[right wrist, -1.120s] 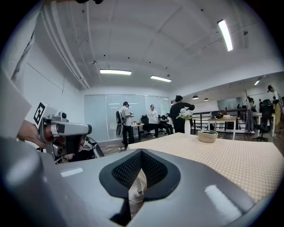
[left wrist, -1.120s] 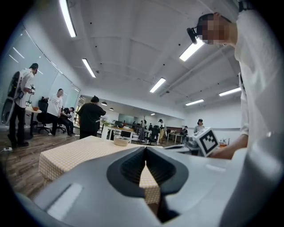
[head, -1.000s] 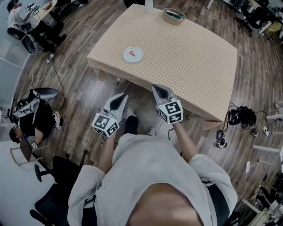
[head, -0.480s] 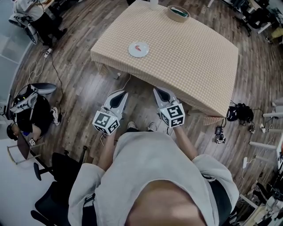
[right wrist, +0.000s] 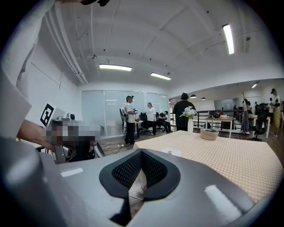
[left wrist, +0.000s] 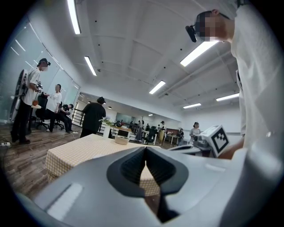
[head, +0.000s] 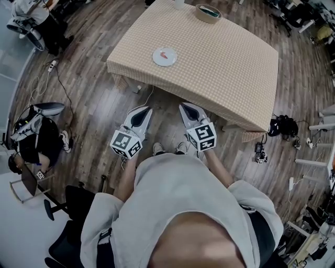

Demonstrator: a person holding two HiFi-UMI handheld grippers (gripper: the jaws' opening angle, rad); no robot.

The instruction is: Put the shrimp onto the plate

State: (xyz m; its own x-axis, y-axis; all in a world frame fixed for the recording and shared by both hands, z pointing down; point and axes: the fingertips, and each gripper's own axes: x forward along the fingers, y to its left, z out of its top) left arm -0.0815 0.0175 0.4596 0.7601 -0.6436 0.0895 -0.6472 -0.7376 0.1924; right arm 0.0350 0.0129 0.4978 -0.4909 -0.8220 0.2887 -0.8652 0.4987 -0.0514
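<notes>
A red shrimp (head: 165, 54) lies on a small white plate (head: 164, 57) near the left front corner of the checked table (head: 225, 57). Both grippers hang in front of my body, over the wooden floor just short of the table's near edge. The left gripper (head: 143, 109) is shut with nothing in it, its tips meeting (left wrist: 145, 149). The right gripper (head: 187, 107) is also shut and empty (right wrist: 141, 151). In the right gripper view the plate (right wrist: 172, 153) shows beyond the jaws, some way off.
A beige bowl (head: 207, 12) sits at the table's far edge, with a white vase (head: 178, 3) beside it. Cables, bags and gear lie on the floor to the left (head: 36, 123) and right (head: 282, 125). A black chair (head: 73, 209) stands behind me. Several people stand further off (right wrist: 129, 117).
In the head view the table and plate have shifted slightly up and to the right. Both grippers stay shut and keep the same place before my body.
</notes>
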